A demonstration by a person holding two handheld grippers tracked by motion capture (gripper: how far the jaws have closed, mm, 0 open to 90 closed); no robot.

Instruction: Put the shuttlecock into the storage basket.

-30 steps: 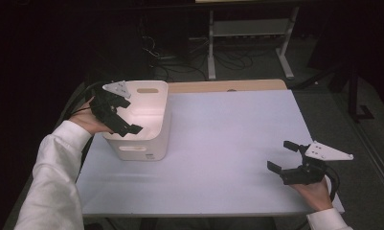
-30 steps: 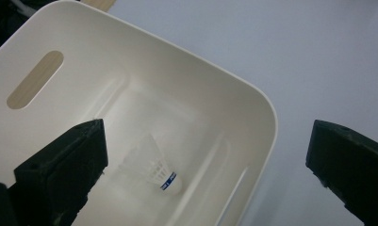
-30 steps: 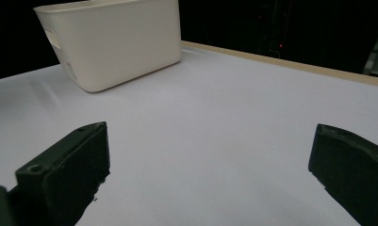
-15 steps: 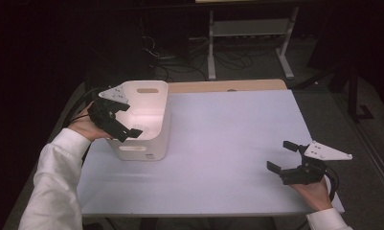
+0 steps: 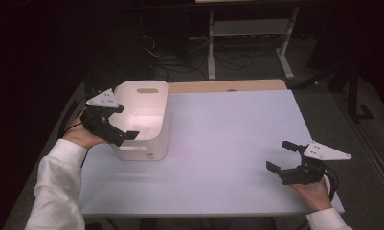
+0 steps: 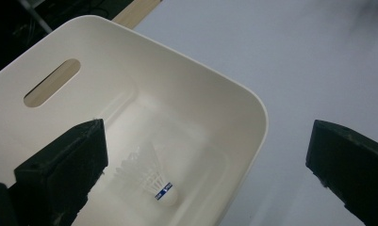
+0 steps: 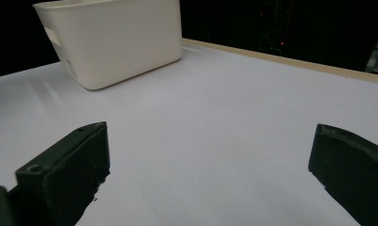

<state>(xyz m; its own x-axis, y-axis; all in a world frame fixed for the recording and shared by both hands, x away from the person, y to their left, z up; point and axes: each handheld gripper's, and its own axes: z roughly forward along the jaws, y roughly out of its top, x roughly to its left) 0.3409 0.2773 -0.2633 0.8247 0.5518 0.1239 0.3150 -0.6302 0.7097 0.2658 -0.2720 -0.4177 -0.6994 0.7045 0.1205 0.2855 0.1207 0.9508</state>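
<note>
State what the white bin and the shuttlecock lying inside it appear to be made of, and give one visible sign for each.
Bin: probably moulded plastic with a smooth satin finish; its corners are rounded, its wall thin and its handle slot cut out. Shuttlecock: white skirt, feather or nylon, too blurred to tell; rounded white base with a blue band, perhaps cork or foam.

Light: overhead, falling on the pale matte tabletop (image 5: pixel 228 139); the room behind is nearly black.
Glare: the white plastic bin's (image 5: pixel 146 120) interior is washed out.
Shadows: soft and faint.
Blur: the near black jaws are soft in both gripper views.
</note>
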